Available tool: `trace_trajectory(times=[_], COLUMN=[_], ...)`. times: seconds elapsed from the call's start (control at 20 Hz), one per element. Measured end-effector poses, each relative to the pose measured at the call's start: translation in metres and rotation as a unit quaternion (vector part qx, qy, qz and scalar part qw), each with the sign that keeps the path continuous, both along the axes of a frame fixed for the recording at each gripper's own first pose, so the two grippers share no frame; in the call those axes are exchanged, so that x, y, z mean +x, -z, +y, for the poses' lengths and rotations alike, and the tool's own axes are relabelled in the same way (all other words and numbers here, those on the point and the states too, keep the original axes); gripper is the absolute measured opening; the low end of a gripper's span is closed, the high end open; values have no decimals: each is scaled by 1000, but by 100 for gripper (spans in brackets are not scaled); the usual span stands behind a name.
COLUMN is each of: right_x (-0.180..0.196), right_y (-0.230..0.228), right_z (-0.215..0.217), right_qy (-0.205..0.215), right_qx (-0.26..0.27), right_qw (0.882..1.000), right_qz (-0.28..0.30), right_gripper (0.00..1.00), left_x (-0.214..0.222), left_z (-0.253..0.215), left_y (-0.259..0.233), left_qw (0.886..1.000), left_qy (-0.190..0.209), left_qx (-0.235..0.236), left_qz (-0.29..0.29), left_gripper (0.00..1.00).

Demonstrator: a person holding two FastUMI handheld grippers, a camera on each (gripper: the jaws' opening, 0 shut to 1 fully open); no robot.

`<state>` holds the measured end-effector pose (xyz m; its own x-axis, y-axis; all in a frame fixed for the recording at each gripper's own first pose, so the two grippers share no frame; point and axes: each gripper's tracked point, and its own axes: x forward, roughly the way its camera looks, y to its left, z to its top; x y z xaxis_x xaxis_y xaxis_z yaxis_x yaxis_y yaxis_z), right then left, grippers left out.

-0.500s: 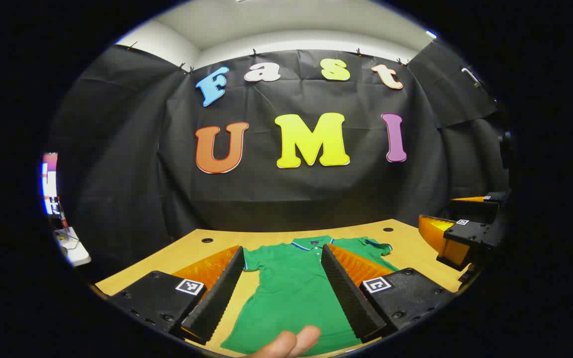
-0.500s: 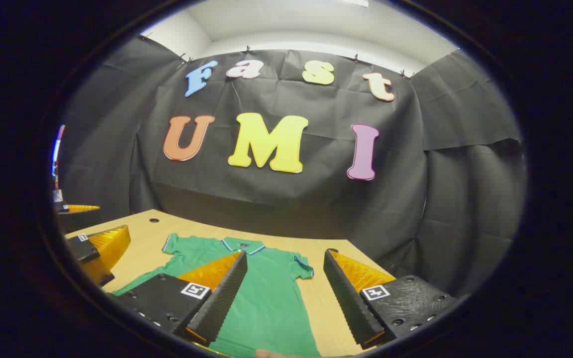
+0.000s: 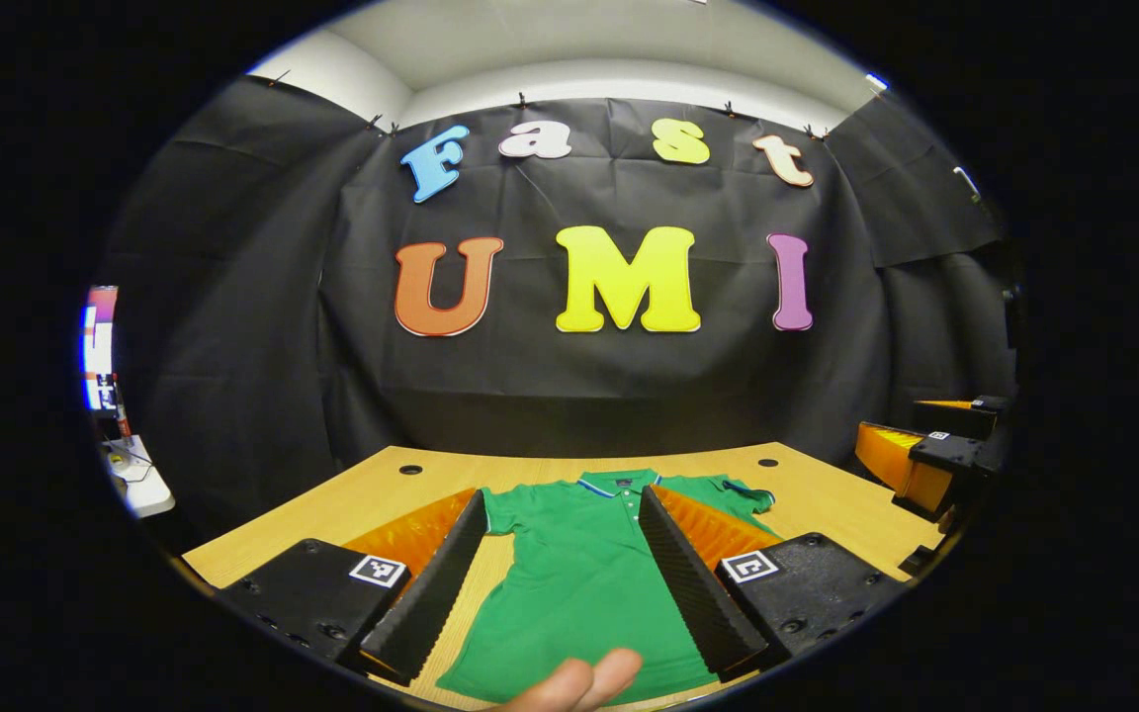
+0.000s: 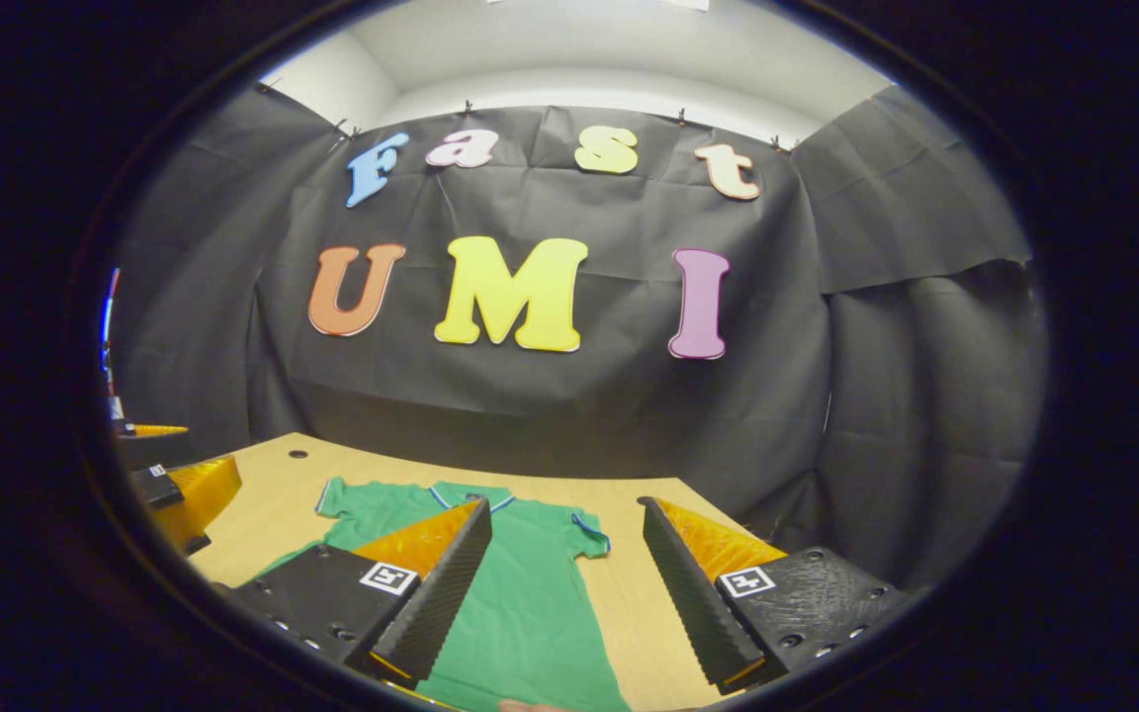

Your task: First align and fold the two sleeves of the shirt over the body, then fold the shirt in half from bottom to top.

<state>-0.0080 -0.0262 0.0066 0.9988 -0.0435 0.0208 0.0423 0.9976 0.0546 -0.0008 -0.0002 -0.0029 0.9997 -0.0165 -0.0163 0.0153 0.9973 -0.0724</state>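
A green polo shirt (image 3: 574,578) with a blue-and-white trimmed collar lies flat on the wooden table (image 3: 372,494), collar toward the far wall, both short sleeves spread out. My left gripper (image 3: 562,496) hangs open above the shirt's body, with nothing between its fingers. A person's fingertips (image 3: 579,682) show at the bottom edge. My right gripper (image 4: 565,506) is open too, above the shirt (image 4: 520,603) near its right sleeve (image 4: 589,534). At the far right of the left gripper view is the right gripper (image 3: 916,465), and at the far left of the right gripper view is the left gripper (image 4: 174,485).
Black cloth walls close the booth behind and beside the table. Two small round holes (image 3: 411,470) sit in the table's far corners. A white surface with small items (image 3: 134,475) stands outside the booth at the left. Bare wood (image 4: 658,653) lies to the shirt's right.
Both grippers have drawn back slightly from the shirt, so it looks a little smaller and lower. Neither gripper's jaws have moved; the shirt lies as before.
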Motion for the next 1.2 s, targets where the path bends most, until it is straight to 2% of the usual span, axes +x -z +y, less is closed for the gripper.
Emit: trace_trajectory(times=[0.35, 0.45, 0.5, 0.55, 0.6, 0.75, 0.9, 1.1, 1.2], right_x=[6, 15, 23, 34, 48, 101, 165, 248, 279], right_y=[7, 10, 11, 11, 11, 18, 32, 71, 94], right_z=[-1, 7, 11, 11, 7, -13, -43, -76, -74], right_qy=[10, -5, -15, -22, -23, -19, 4, 33, 22], right_qx=[-33, -25, -21, -19, -19, -2, 18, -7, 6], right_qw=[999, 999, 999, 999, 999, 998, 995, 988, 983], right_qz=[13, 20, 25, 28, 36, 65, 99, 153, 180], right_gripper=[95, 97, 95, 95, 95, 95, 95, 95, 95], left_x=[4, 6, 6, 7, 8, 11, 15, 27, 34], left_z=[-1, -1, -1, 0, 1, 1, -2, -4, -5], left_y=[5, 8, 9, 10, 11, 14, 24, 42, 55], left_qw=[1000, 1000, 1000, 1000, 1000, 1000, 1000, 999, 998], left_qy=[2, 3, 3, 3, 2, 2, 6, 8, 8], left_qx=[2, 1, 0, -1, -2, -3, -5, -7, -8], left_qz=[2, 5, 6, 7, 8, 11, 24, 47, 66], left_gripper=[100, 99, 94, 94, 99, 100, 100, 100, 100])
